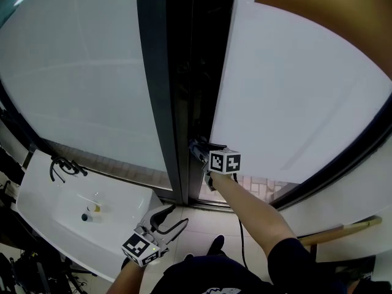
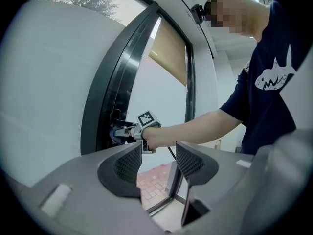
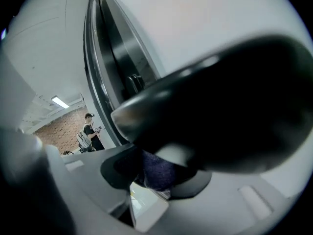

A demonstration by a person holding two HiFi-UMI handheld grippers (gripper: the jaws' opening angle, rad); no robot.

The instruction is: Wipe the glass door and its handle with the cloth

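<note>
The glass door (image 1: 294,103) stands beside a dark frame (image 1: 184,72). My right gripper (image 1: 198,150) is up at the frame's edge, shut on a bluish-purple cloth (image 3: 159,173) that bunches between its jaws. The black door handle (image 3: 220,106) fills the right gripper view, right over the cloth and seemingly touching it. From the left gripper view the right gripper (image 2: 119,131) and cloth (image 2: 113,133) press against the frame. My left gripper (image 1: 168,220) hangs low near the person's body, open and holding nothing, its jaws (image 2: 156,163) apart.
A white sink (image 1: 37,195) with a dark faucet (image 1: 61,167) sits at the lower left. A wooden stick (image 1: 343,230) lies at the lower right. A brown blind (image 1: 331,11) hangs behind the door glass. A distant person (image 3: 90,131) stands indoors.
</note>
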